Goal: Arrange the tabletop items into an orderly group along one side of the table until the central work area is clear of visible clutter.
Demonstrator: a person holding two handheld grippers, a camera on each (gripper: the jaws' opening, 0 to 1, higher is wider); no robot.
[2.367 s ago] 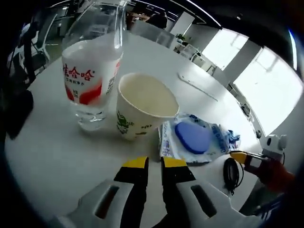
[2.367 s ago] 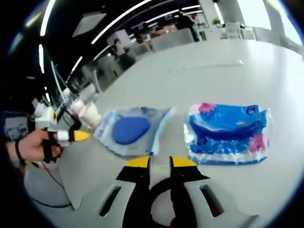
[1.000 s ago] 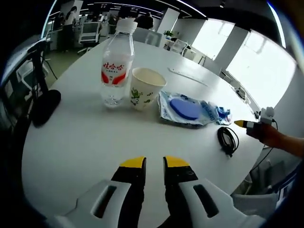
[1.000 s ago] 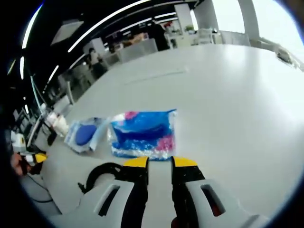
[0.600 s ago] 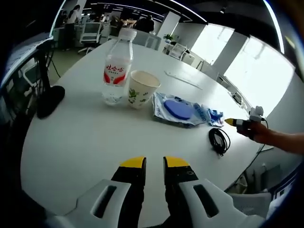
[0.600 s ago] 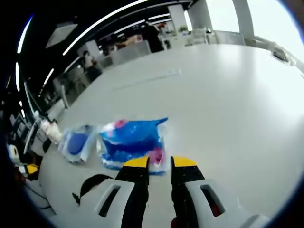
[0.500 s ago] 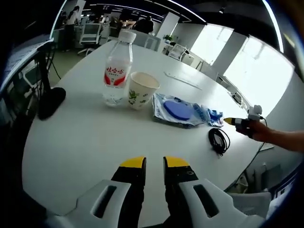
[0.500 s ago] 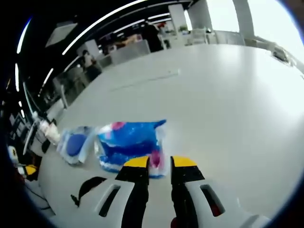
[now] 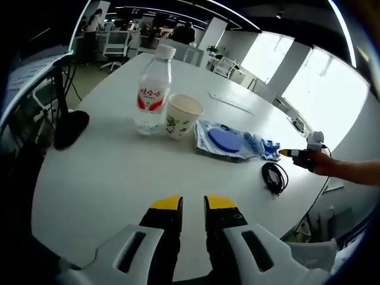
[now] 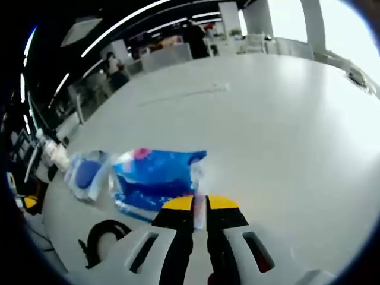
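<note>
In the right gripper view my right gripper [image 10: 200,209] is shut on the near edge of a blue and pink plastic packet [image 10: 155,177] lying on the white table [image 10: 285,136]. Left of it lies a clear pouch with a blue disc [image 10: 85,173], and a black coiled cable [image 10: 102,238] sits nearer. In the left gripper view my left gripper [image 9: 193,205] hovers open over bare table, well short of a water bottle [image 9: 153,89], a paper cup [image 9: 181,116], the pouch [image 9: 228,139] and the cable [image 9: 274,177]. The right gripper [image 9: 294,153] appears at the far right, held by a hand.
A black object [image 9: 71,127] rests near the table's left edge. A thin pale strip [image 9: 231,102] lies further back on the table. Office chairs and desks stand beyond the table. The bottle and cup [image 10: 54,155] show small at the left of the right gripper view.
My right gripper has moved onto the blue packet's edge and shut on it. The left gripper view has shifted only slightly; its jaws stand as before.
</note>
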